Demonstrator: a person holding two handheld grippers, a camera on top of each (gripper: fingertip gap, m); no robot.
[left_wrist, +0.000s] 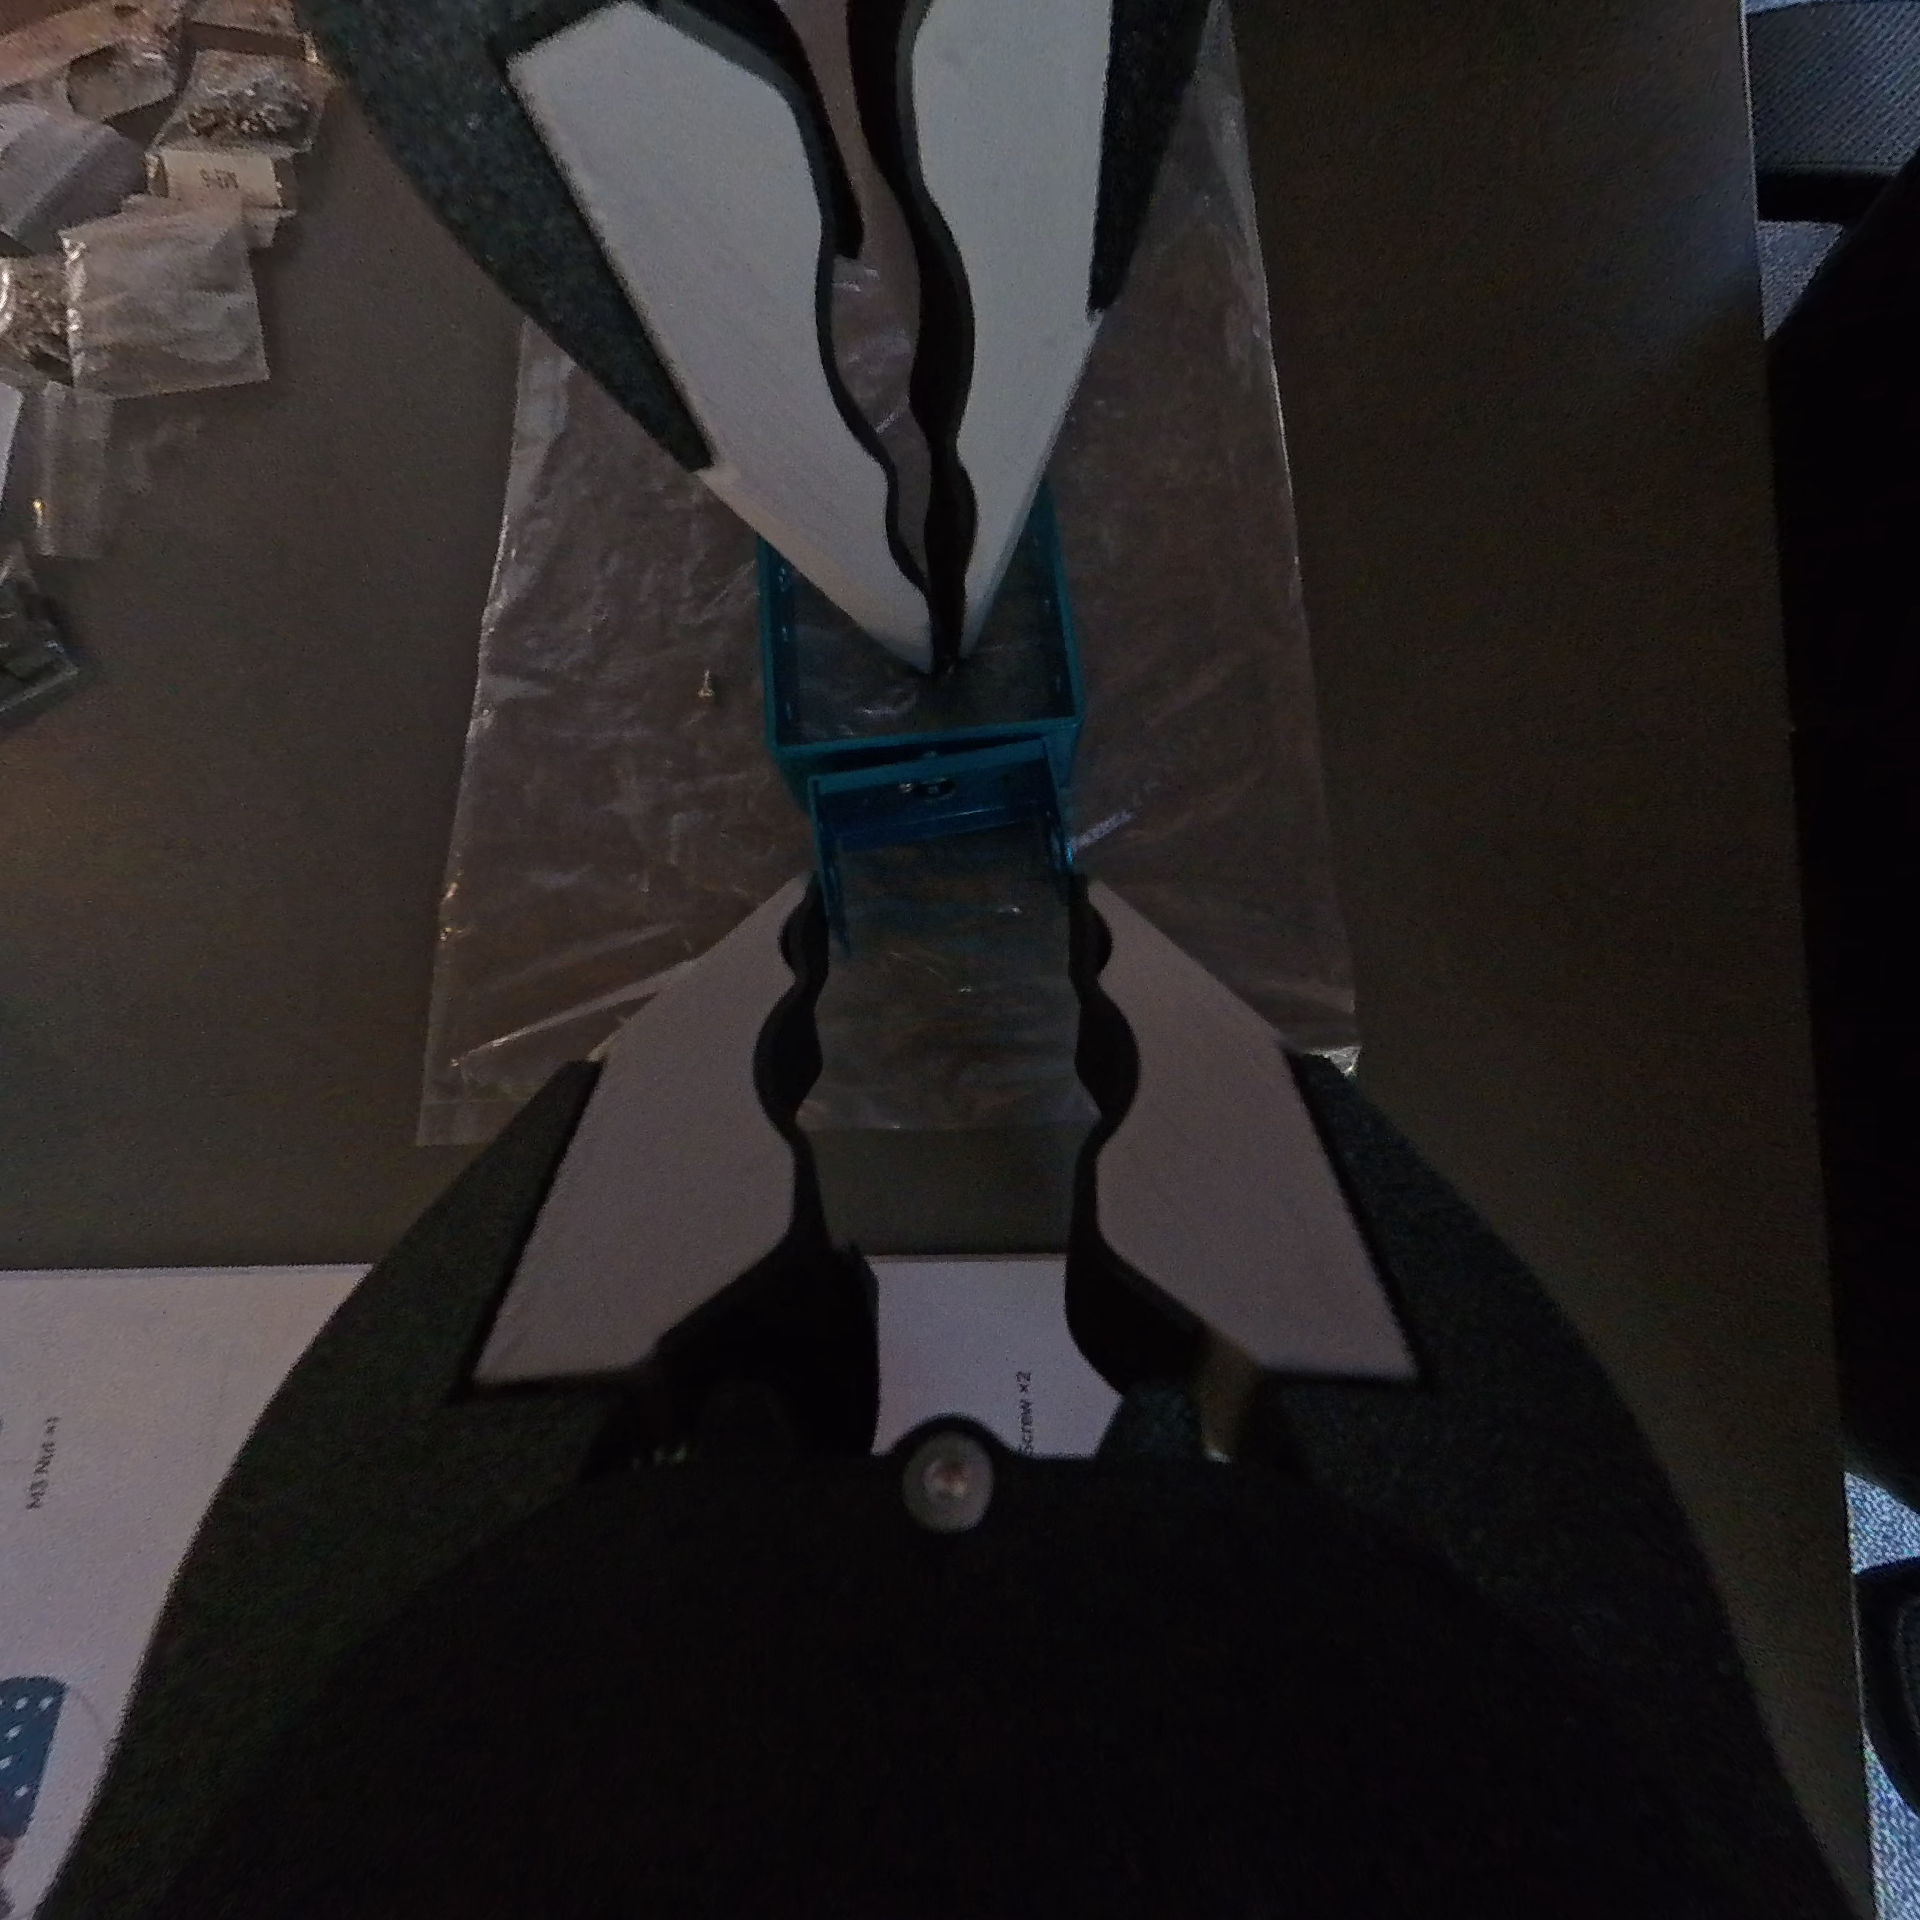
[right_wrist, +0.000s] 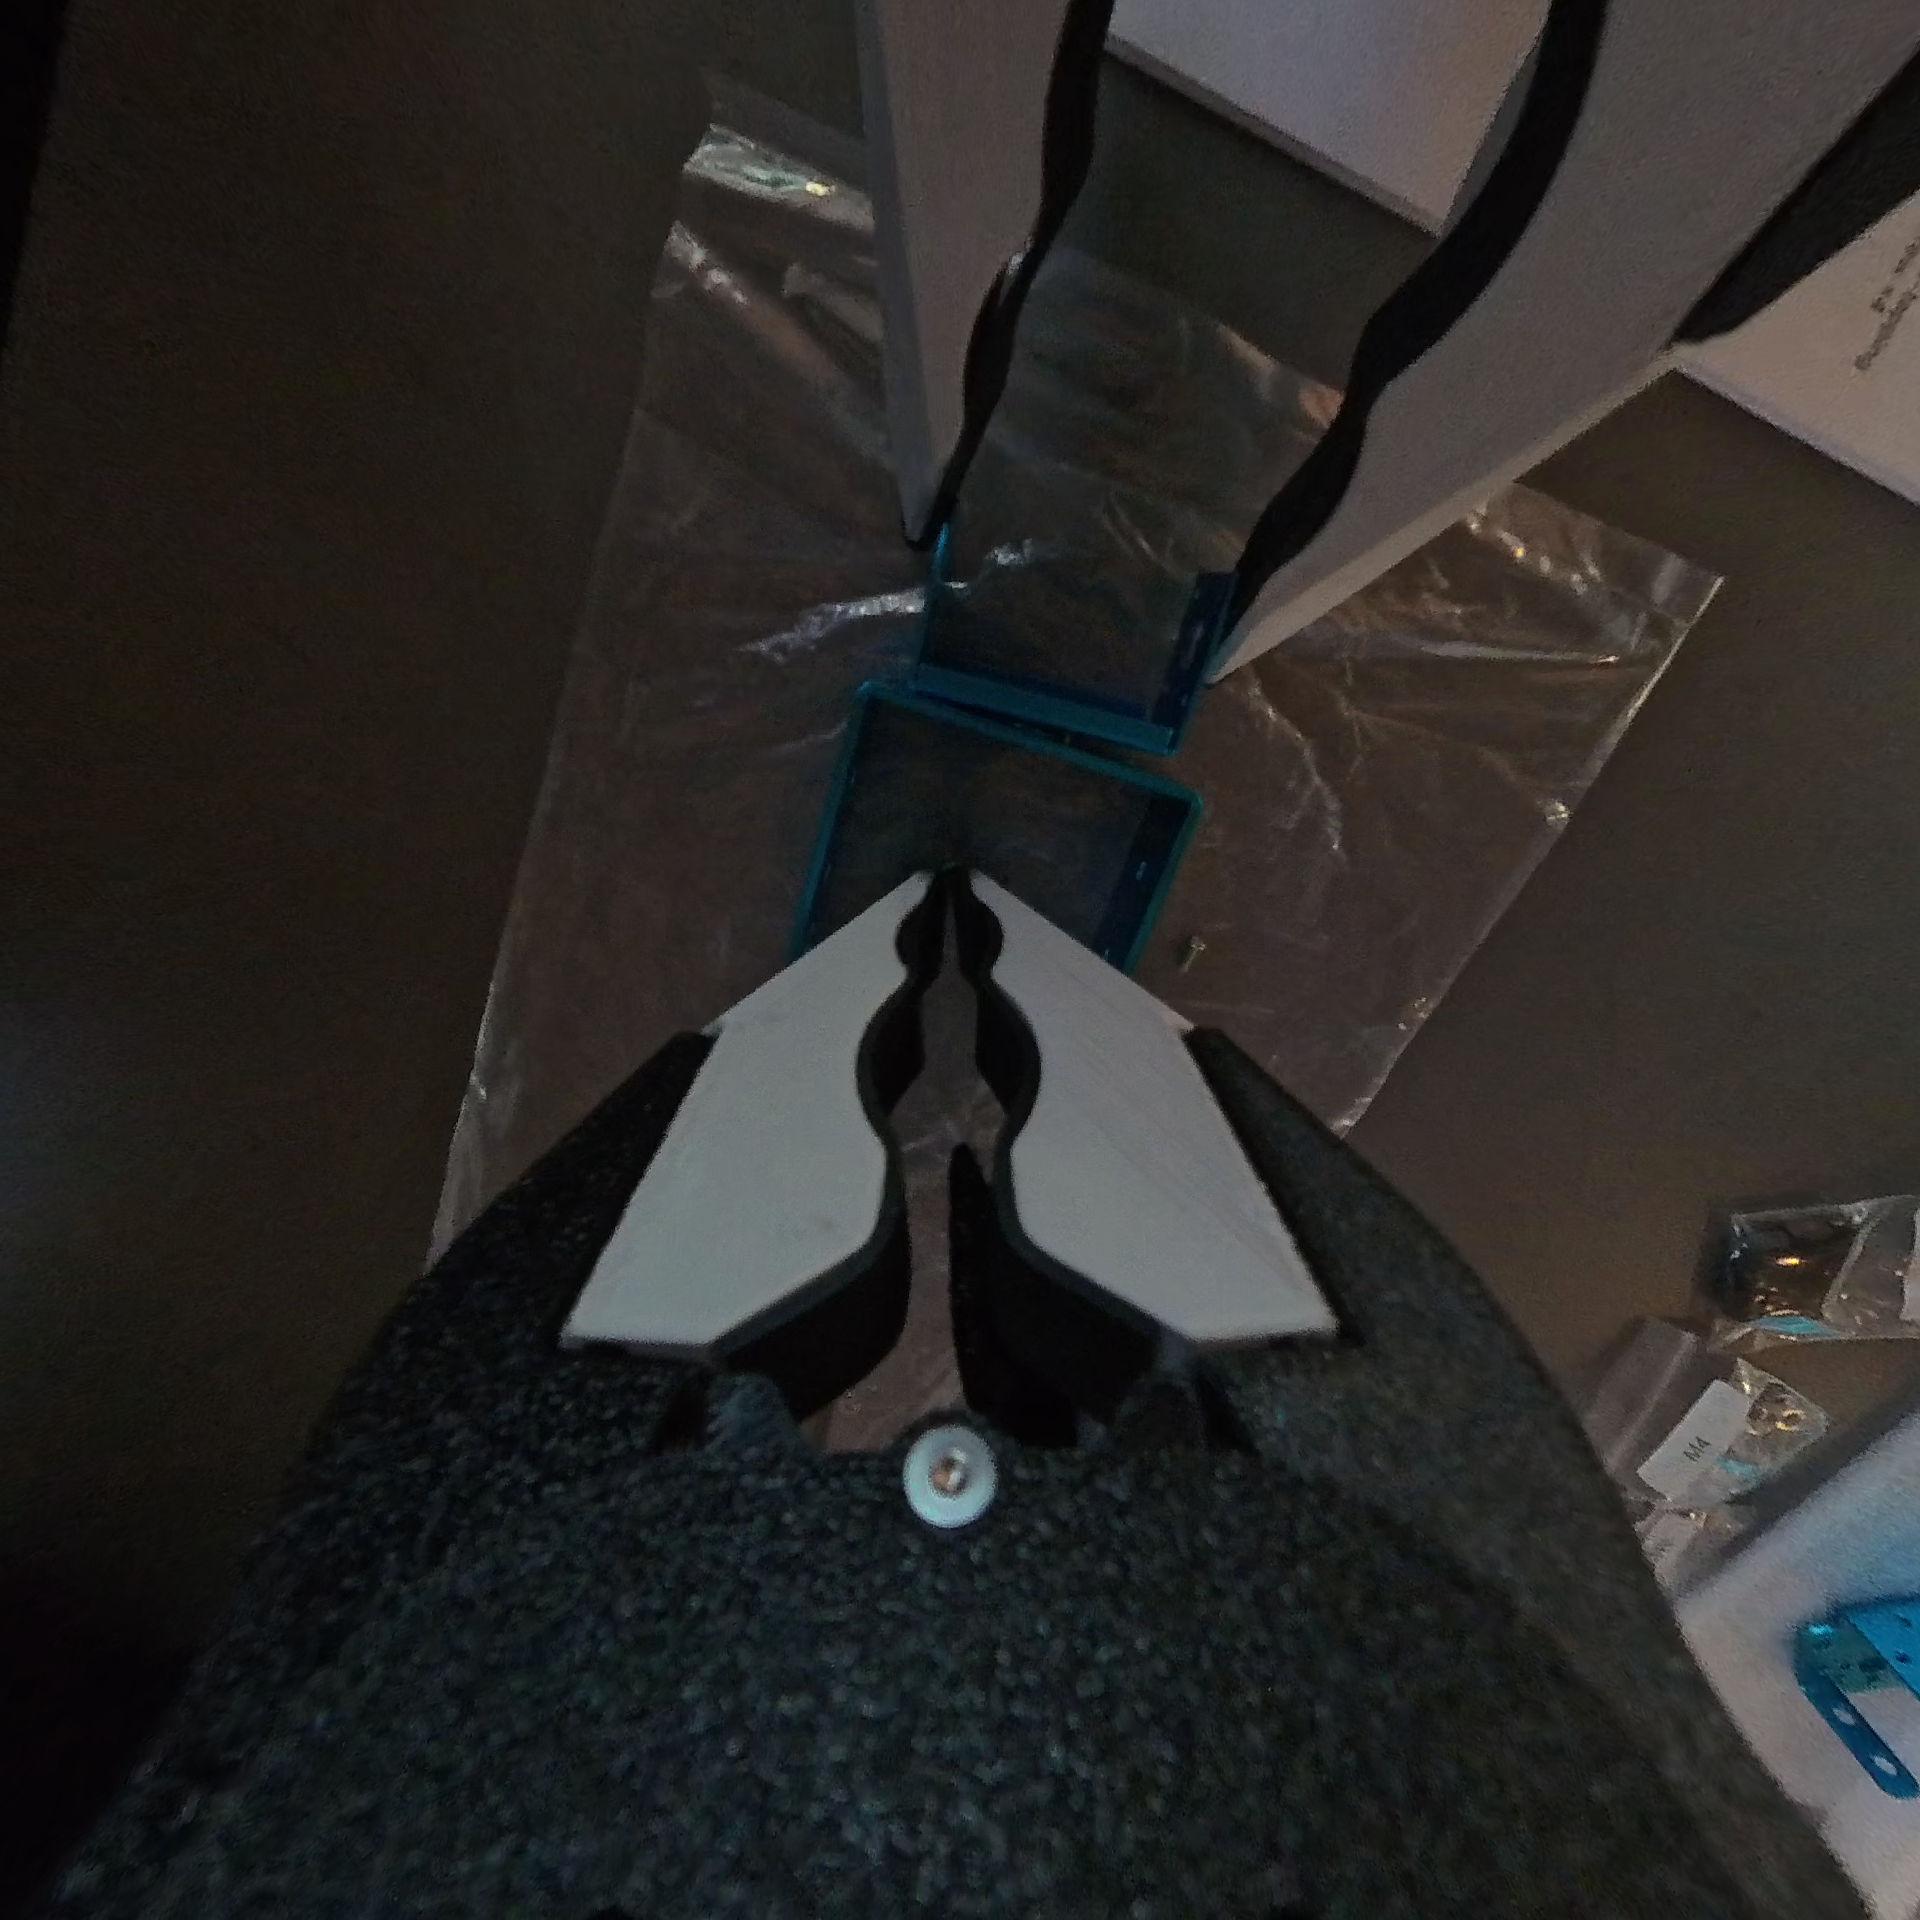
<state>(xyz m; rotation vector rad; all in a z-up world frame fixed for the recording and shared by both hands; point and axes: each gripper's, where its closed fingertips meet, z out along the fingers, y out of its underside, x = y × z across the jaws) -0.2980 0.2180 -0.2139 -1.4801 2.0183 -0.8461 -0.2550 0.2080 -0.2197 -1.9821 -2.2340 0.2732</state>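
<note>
Two blue metal U-brackets stand joined on a clear plastic bag (left_wrist: 623, 831). My left gripper (left_wrist: 940, 888) is shut on the smaller bracket (left_wrist: 935, 805), one finger outside each leg. It also shows in the right wrist view (right_wrist: 1081, 582), around that bracket (right_wrist: 1039, 691). My right gripper (right_wrist: 951, 873) is shut with its tips inside the larger bracket (right_wrist: 831, 831), pinching what looks like a small screw. In the left wrist view the right gripper (left_wrist: 945, 665) points down into the larger bracket (left_wrist: 774, 644).
A loose screw (left_wrist: 707, 681) lies on the bag beside the larger bracket. Small bags of hardware (left_wrist: 156, 260) sit at the dark table's corner. A printed white sheet (left_wrist: 156, 1403) lies near my left gripper. White foam with a blue part (right_wrist: 1870, 1683) is beside my right gripper. The tips of one gripper are about 5 centimeters away from the tips of the other.
</note>
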